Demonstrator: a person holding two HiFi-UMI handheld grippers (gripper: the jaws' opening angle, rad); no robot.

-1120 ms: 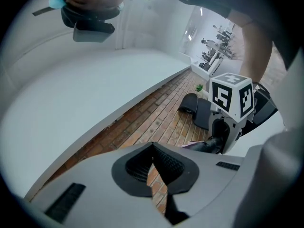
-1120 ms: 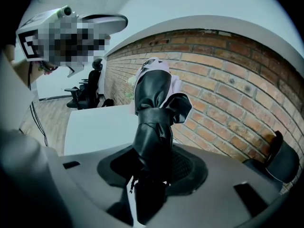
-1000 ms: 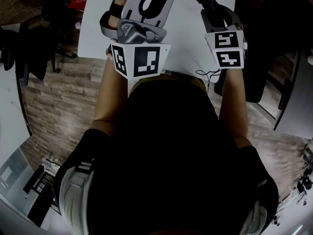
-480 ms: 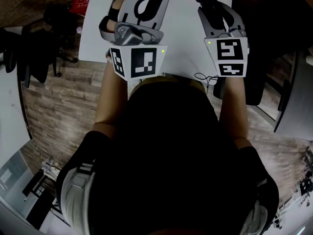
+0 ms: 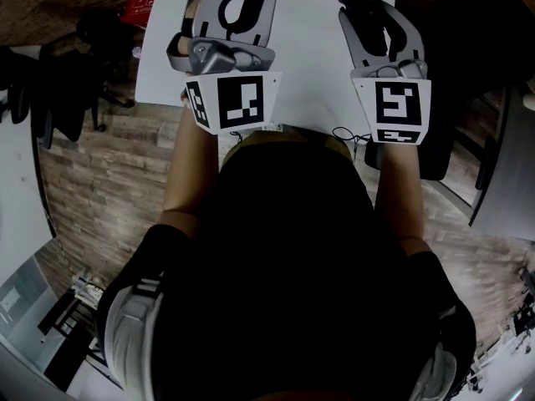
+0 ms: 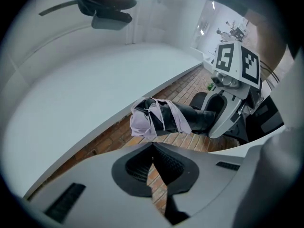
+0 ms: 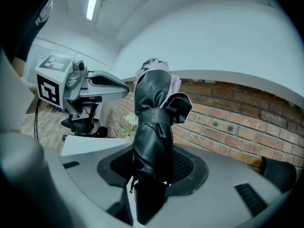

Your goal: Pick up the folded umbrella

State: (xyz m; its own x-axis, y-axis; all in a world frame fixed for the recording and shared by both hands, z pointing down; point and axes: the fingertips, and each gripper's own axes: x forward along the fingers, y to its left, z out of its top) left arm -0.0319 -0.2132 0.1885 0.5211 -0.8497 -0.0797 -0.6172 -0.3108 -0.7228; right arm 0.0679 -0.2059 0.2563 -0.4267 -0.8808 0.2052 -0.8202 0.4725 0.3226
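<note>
Pick looks done. The right tongs (image 7: 153, 172) are clamped on the folded umbrella (image 7: 153, 122), gripping it near one end. The rest of the black bundle, with its lilac patches, sticks out forward past the jaws. In the left gripper view it hangs in the air against brick, clear of the white tabletop (image 5: 311, 65) (no contact visible in any view). The left tongs (image 6: 153, 145) are pinched together with nothing between them, held beside the right pair.

Left to do, my guess: nothing beyond holding the grip steady, as the umbrella reads as already lifted.

Counts:
- folded umbrella: 1, with its strap wrapped round the middle
- tongs: 2, one per hand
- marker cubes (image 5: 234, 100): 2, one on each
- tabletop: 1
</note>
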